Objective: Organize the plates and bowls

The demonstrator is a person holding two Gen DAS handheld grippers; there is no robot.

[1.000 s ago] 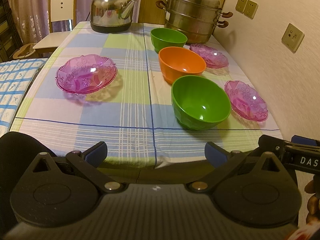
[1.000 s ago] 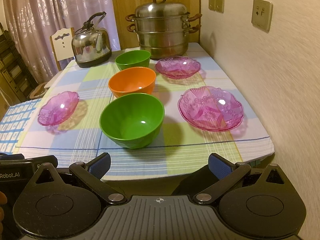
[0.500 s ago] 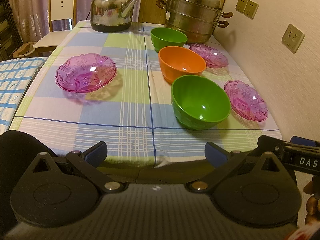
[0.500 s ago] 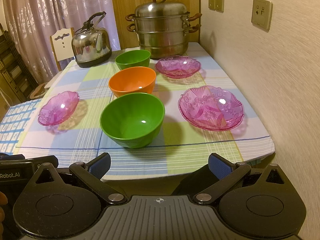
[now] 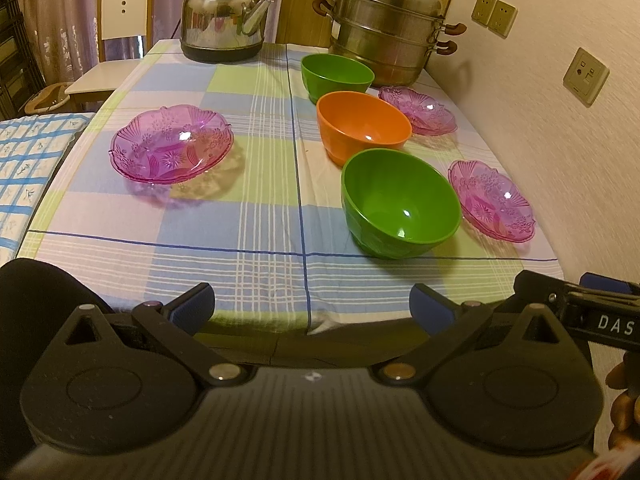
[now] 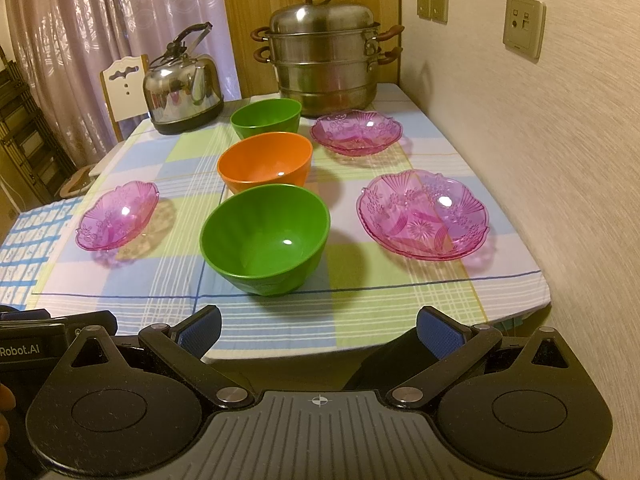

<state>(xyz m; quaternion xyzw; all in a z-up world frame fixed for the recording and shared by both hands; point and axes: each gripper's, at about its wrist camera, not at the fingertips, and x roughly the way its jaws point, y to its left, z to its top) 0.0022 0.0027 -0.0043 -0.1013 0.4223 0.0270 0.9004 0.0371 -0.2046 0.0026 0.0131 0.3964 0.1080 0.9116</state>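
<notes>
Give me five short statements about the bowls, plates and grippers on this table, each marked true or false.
1. Three pink plates lie apart, unstacked: left, near right, far right. True.
2. The orange bowl sits between two green bowls. True.
3. The left gripper grips a plate. False: open, empty.
4. The kettle stands inside a bowl. False: on the cloth.
5. The right gripper is open. True.

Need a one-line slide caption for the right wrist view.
Open right hand-held gripper at the table edge, facing three bowls in a row and three pink glass plates, nothing stacked yet.
</notes>
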